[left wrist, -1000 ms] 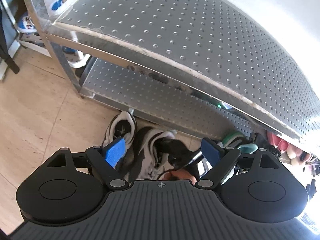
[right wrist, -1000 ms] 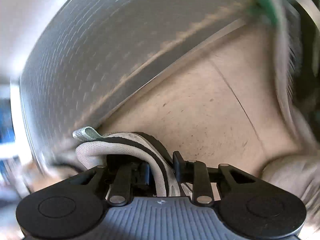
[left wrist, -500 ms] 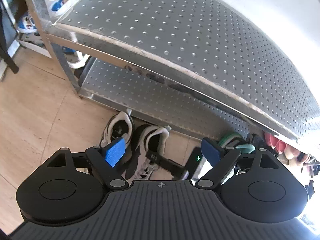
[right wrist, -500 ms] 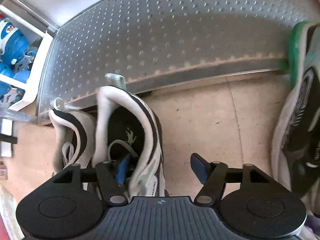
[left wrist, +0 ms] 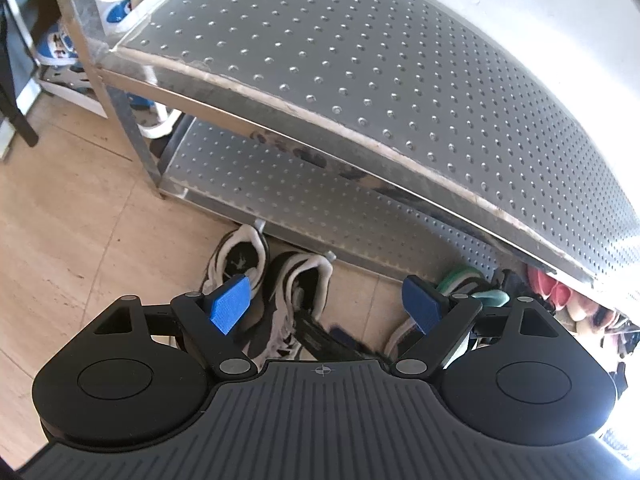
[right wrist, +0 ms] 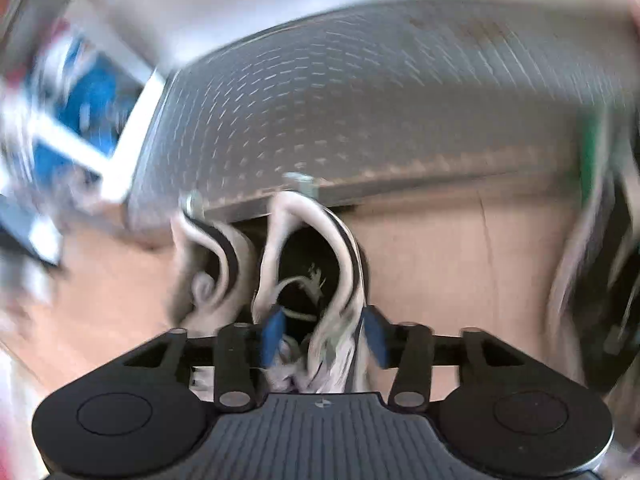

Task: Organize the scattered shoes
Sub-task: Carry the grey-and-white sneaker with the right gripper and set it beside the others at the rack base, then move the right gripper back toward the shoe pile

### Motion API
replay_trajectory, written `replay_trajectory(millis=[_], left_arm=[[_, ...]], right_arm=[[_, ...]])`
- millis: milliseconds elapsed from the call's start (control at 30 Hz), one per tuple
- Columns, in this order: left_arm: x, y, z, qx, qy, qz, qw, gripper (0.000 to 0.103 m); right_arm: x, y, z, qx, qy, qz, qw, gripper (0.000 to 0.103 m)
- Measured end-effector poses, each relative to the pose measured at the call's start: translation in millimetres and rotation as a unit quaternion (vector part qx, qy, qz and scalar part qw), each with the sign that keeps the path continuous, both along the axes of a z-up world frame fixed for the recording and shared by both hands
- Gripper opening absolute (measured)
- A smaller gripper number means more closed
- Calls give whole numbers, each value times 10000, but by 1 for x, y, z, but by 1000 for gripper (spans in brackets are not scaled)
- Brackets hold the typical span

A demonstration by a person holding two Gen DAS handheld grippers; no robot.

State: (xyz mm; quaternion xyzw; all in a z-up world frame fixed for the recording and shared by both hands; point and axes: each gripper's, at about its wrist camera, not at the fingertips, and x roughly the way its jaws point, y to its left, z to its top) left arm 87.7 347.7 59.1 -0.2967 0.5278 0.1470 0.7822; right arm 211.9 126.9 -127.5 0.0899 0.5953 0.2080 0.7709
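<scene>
Two white-and-black sneakers stand side by side on the floor, heels against the rack's bottom shelf: the left one (left wrist: 240, 256) (right wrist: 212, 264) and the right one (left wrist: 304, 292) (right wrist: 316, 272). My left gripper (left wrist: 326, 306) is open and empty, hovering above them. My right gripper (right wrist: 322, 334) is open, with its fingers on either side of the right sneaker's side wall, one blue pad (right wrist: 272, 332) inside the shoe. The right wrist view is blurred by motion.
A metal shoe rack with perforated shelves (left wrist: 400, 92) (right wrist: 360, 112) fills the back. A green-soled shoe (left wrist: 460, 280) (right wrist: 592, 168) lies to the right, pink shoes (left wrist: 560, 296) beyond. Blue-and-white shoes (left wrist: 60, 40) sit on a white rack at the left.
My right gripper set the right sneaker down beside its partner and opened. It now draws back, with the jaws narrower around the shoe's side wall. The left gripper has barely moved.
</scene>
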Motion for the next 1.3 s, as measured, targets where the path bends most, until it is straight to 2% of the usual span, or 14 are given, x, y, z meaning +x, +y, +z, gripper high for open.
replay_trajectory(millis=[100,200,300,367,433,533,567,700,767,833,900,1067,1200,1300], left_arm=[[0,-1,-1,-24,-1,-31,10000,87],[1,-2,-3,-51,14,-63,10000,87],[1,0,-4,-71,22,-10,10000,87],[2,2,-3,-55,6,25,10000,87],[3,1,-3,-44,-2,3,10000,88],[3,-1,-5,-52,39,-14,10000,88],[3,-1,-5,-50,45,-24,10000,88],[2,-2,-4,-31,72,-34,10000,88],[3,-2,-4,-43,57,-17,10000,88],[4,-1,-3,-45,43,-6,10000,88],[3,-2,-2,-55,27,-29,10000,88],[4,-3,-2,-84,19,-3,10000,88],[6,-4,-2,-36,36,-13,10000,88],[7,-4,-4,-23,107,-4,9999,88]], right_arm=[[4,-5,-18,113,199,165,9996,68],[9,6,-24,83,145,329,9993,63],[1,3,1,206,-268,226,9992,61],[-10,0,12,430,-240,277,9984,63],[-17,0,14,592,-162,463,9970,73],[-24,23,-15,68,80,1108,9938,77],[-23,26,-22,-79,108,1130,9935,84],[-9,44,-61,-683,410,1072,9910,76],[-12,50,-57,-1018,80,972,9900,72],[-26,57,-55,-1664,-553,1058,9788,73],[-31,56,-58,-1693,-736,994,9778,75],[-20,71,-58,-1541,-279,436,9867,73],[-21,97,-61,-1362,-216,849,9868,74],[-18,122,-60,-1551,-205,1423,9774,78]])
